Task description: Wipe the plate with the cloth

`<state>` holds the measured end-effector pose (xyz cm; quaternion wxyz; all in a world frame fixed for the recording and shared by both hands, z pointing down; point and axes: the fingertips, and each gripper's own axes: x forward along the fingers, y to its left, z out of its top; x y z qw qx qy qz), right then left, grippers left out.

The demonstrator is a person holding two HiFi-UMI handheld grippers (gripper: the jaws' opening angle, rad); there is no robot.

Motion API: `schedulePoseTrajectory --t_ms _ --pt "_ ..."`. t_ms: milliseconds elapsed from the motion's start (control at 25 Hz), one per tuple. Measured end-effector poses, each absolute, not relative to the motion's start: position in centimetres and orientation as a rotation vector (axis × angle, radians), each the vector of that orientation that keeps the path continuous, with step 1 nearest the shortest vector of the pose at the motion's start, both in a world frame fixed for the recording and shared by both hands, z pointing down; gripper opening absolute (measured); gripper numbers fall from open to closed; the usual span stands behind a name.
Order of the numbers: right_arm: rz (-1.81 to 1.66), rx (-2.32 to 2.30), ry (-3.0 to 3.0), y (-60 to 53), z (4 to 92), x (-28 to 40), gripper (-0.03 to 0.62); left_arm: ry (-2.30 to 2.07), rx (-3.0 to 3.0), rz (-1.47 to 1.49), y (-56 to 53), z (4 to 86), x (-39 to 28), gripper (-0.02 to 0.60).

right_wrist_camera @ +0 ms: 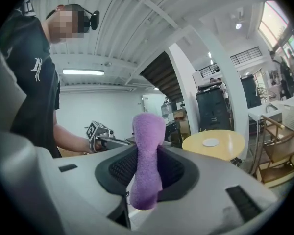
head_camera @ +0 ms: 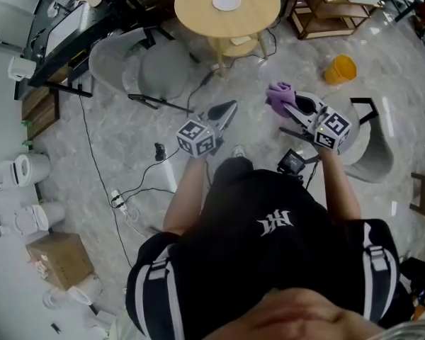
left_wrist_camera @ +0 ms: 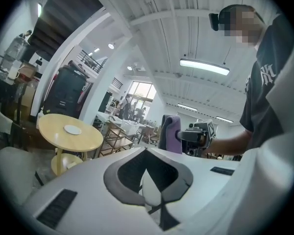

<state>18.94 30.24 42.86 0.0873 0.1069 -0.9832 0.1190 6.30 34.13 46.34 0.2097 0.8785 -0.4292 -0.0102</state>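
Cloth (right_wrist_camera: 147,146): fuzzy purple, upright, clamped in the jaws of our right gripper (right_wrist_camera: 146,173).
Plate (head_camera: 227,1): white, round, on worktop (head_camera: 195,13) at 12 o'clock.
Left gripper (left_wrist_camera: 146,153): jaws clenched, empty.

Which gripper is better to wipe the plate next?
The right gripper, probably: its jaws are shut on the purple cloth. The left gripper is shut and empty. The plate lies on the round table ahead.

head: steeply down; gripper views: near level; shared: round table (head_camera: 198,11)
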Motion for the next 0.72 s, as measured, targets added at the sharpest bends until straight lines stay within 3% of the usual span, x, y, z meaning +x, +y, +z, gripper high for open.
schedulePoseTrajectory --t_ms 280,720 --pt "0.317 0.347 -2.93 25.3 41.5 14.2 0.106 -1.164 2.476 -0.026 28.8 45.8 1.9 0.005" --pt "0.377 0.36 -2.915 16.2 44.2 13.7 0.106 -1.188 2.433 -0.004 19.3 47.9 -0.7 0.005"
